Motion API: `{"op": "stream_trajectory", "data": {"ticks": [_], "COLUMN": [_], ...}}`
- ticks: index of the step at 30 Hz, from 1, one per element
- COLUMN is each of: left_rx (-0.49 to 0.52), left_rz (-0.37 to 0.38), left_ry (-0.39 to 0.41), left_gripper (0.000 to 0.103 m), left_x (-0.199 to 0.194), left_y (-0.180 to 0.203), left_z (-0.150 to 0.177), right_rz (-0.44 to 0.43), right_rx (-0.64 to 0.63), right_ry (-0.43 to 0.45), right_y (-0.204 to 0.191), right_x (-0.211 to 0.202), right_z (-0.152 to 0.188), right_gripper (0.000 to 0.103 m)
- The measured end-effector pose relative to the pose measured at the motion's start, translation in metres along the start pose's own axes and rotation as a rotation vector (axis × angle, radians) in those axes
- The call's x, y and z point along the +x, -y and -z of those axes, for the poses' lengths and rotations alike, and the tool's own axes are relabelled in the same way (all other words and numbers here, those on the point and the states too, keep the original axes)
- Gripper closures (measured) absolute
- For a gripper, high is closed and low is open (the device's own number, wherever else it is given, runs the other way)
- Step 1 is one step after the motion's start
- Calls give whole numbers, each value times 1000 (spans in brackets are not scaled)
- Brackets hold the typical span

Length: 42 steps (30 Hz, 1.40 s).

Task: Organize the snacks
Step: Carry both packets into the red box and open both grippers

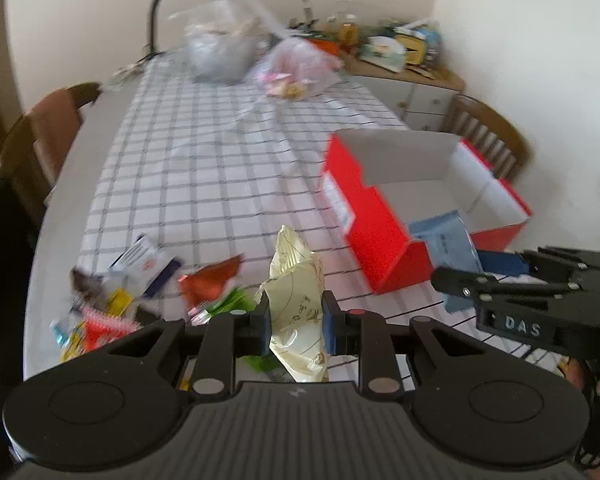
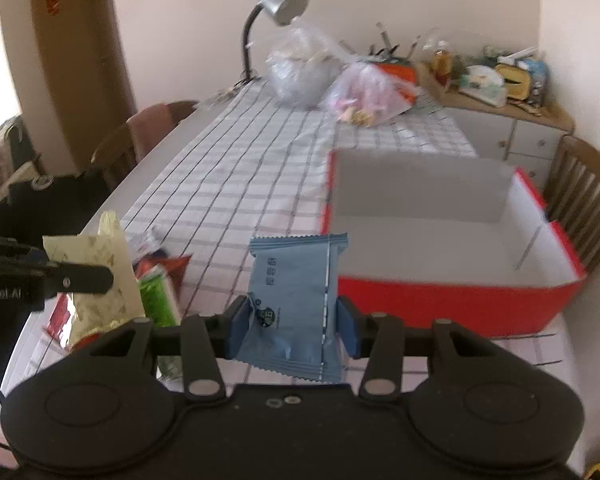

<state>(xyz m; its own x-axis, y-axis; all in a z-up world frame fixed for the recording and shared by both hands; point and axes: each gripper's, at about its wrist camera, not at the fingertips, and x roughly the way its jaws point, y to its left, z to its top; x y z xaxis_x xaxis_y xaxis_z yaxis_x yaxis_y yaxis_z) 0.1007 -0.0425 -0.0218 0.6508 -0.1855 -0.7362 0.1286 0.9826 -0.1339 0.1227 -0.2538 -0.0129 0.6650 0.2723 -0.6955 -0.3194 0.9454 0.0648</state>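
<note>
My left gripper (image 1: pixel 296 326) is shut on a cream snack packet (image 1: pixel 298 300) and holds it above the checked tablecloth (image 1: pixel 204 168). The packet also shows at the left of the right wrist view (image 2: pixel 100 276). My right gripper (image 2: pixel 296 330) is shut on a light blue snack packet (image 2: pixel 296 300), just before the near wall of the open red box (image 2: pixel 452 308). In the left wrist view the blue packet (image 1: pixel 448 246) hangs at the red box's (image 1: pixel 372 240) near corner. The box looks empty inside. A pile of loose snack packets (image 1: pixel 132 292) lies at the near left.
Two clear plastic bags (image 2: pixel 328 80) and a desk lamp (image 2: pixel 276 8) stand at the table's far end. Wooden chairs stand at the left (image 1: pixel 48 140) and right (image 2: pixel 584 196). A cluttered sideboard (image 2: pixel 500 104) stands by the far wall.
</note>
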Motion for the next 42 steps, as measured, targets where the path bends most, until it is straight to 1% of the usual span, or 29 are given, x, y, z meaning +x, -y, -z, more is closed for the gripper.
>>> {"op": "stream_trajectory", "data": {"ticks": [6,13,18,24,30,34,42], "left_rx": [42,50,54,49,42,38,66], "left_rz": [38,56,40,19,-38,-80,-129], "left_ry": [8,-12,-53,-138,-247,-314,-376], "left_gripper": [79,79,79,79,79,79,79], "left_x": [17,58,97,149,201,227,251], "left_y": [40,86,117,139,153,157,168], "left_z": [-36,-80,-106,-129,-137,-134,-123], "right_rz": [30,45,52,61,43,19,-15], "right_rx": [17,42,47,26,12,-22,-62], "right_ry": [13,-3,-48,-125,-214,-255,-314], "right_y": [45,105,144,178,198,197,195], "right_x": [1,21,45,80,116,131,145], "right_z": [-21,-42,-50,-54,-48,-41,-35], "right_gripper": [58,58,58,58,58,58,57]}}
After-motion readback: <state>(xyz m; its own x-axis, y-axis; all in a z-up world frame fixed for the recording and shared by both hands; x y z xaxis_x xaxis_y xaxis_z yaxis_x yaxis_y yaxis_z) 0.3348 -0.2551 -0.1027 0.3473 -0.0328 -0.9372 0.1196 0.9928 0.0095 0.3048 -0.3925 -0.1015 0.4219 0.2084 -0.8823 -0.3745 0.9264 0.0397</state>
